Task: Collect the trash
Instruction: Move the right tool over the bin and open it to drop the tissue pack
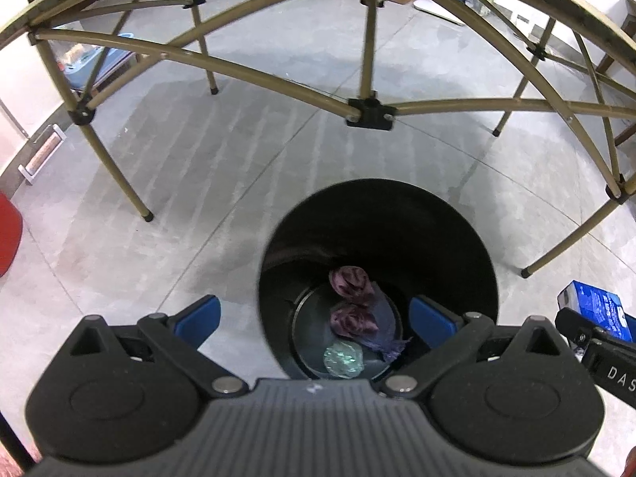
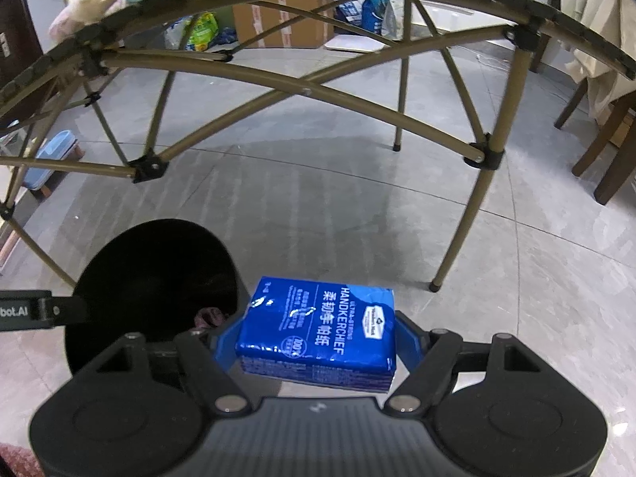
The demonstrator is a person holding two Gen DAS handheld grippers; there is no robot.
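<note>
Now tissue pack (image 2: 318,330) between right tool (image 2: 314,342) fingers, beside bin (image 2: 119,278).

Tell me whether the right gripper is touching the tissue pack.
Touching. In the right wrist view, the right gripper has its blue fingers pressed against both sides of the tissue pack, holding it off the floor.

bin (image 2: 151,278) interior: black in the right wrist view, contents mostly unreadable
tissue pack (image 1: 596,310): cut off by right edge
table (image 1: 119,4) top: unseen from below
</note>
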